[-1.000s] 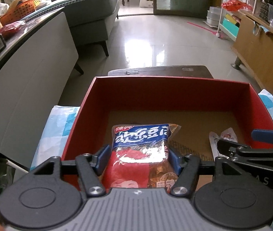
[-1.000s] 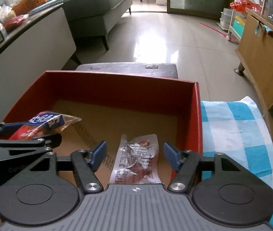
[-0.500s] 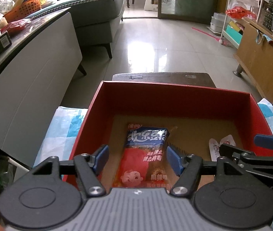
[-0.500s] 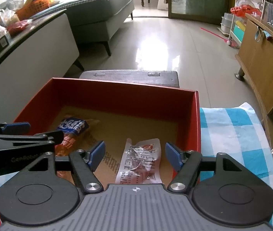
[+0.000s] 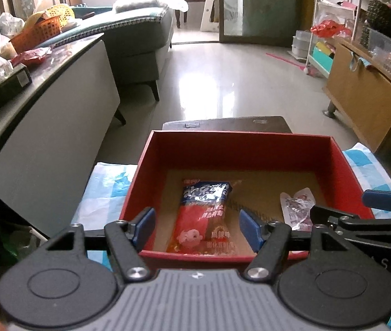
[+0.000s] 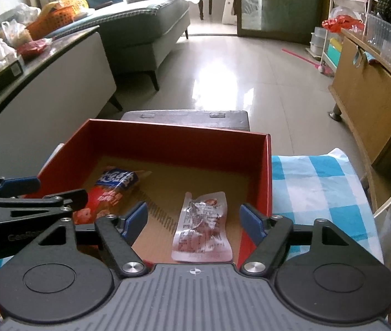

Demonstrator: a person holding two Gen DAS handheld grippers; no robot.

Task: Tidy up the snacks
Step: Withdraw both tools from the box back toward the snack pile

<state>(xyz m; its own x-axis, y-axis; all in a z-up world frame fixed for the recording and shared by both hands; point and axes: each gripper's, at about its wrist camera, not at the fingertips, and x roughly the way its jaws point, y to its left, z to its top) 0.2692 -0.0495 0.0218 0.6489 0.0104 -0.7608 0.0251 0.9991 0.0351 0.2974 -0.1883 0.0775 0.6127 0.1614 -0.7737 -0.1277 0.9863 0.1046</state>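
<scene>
Snacks, two packets [image 5: 205, 215] [image 6: 202, 231], lie in one red box [image 5: 239, 144]; left gripper [image 5: 197, 227] released, right gripper [image 6: 194, 222] opening, empty.

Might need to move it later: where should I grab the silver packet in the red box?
Judging by its pose, take the silver packet across its long side edges near the middle, coming from above. It lies flat on the floor of the red box, close to the right wall, so a sideways approach is blocked.
</scene>
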